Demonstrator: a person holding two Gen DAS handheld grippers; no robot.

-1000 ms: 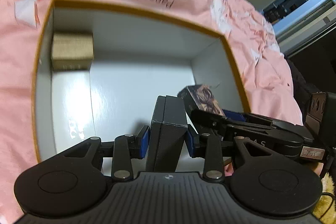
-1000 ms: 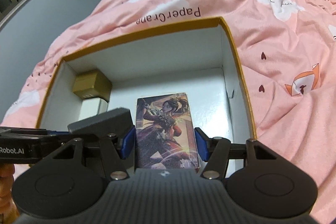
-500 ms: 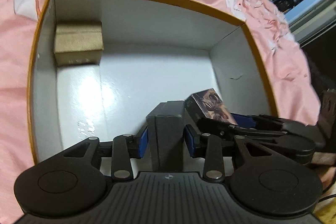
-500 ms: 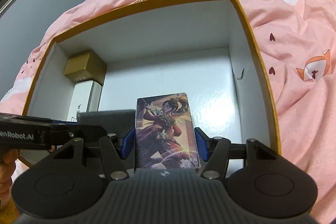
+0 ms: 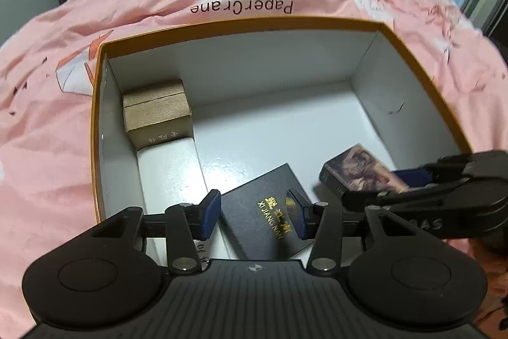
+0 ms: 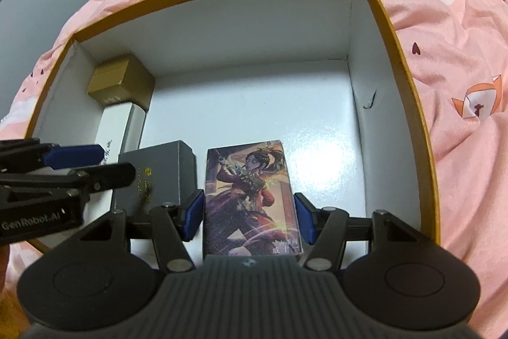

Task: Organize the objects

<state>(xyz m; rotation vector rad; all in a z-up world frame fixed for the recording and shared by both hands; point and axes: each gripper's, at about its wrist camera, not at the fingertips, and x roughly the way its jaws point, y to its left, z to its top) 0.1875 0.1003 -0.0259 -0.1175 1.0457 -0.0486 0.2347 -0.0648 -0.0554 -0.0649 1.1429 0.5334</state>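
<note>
Placing step: flat black gold-lettered box (image 5: 270,212) lies released between spread left gripper (image 5: 254,213) jaws in the orange-rimmed white carton (image 5: 222,24); illustrated card box (image 6: 250,196) is bracketed by right gripper (image 6: 249,215), contact not discernible, lowering and release required next.

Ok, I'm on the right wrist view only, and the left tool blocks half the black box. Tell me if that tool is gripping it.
Observer: No. The left tool stands open, and the black box lies flat on the floor of the orange-rimmed box, gold lettering up.
Operator: Give me its alignment.
Observer: Askew. It sits at an angle to the white box, with one corner close to it.
Operator: Now check my illustrated box from the side.
Observer: The right tool holds the illustrated box tilted, far end lower. I cannot tell if that end touches the floor.
</note>
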